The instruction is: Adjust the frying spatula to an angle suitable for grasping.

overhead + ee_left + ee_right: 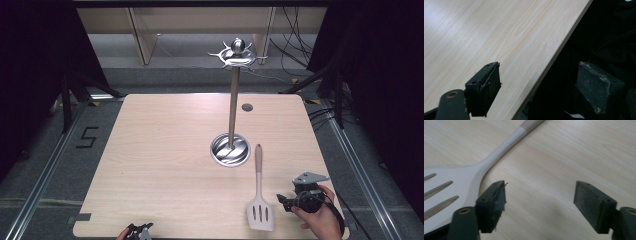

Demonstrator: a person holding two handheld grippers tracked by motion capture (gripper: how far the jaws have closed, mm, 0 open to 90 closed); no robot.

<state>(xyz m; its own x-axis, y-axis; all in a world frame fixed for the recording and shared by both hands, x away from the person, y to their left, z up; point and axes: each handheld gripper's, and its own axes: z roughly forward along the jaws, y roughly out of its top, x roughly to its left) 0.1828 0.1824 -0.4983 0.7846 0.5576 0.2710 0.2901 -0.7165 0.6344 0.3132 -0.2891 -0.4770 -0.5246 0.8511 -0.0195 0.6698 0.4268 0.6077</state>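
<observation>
Spatula [259, 197]: lies flat at the lower right of the high view, slotted blade toward the near table edge, handle pointing up at the stand; we see nothing on top of it.
Right gripper [284, 201]: our jaws gape wide and empty, just beside the blade's right edge, apart from it.
Left gripper [140, 232]: bottom edge of the high view, jaws wide over the table [165, 150] edge.
Stand [233, 107]: upright metal pole, round base just above the handle tip.
</observation>
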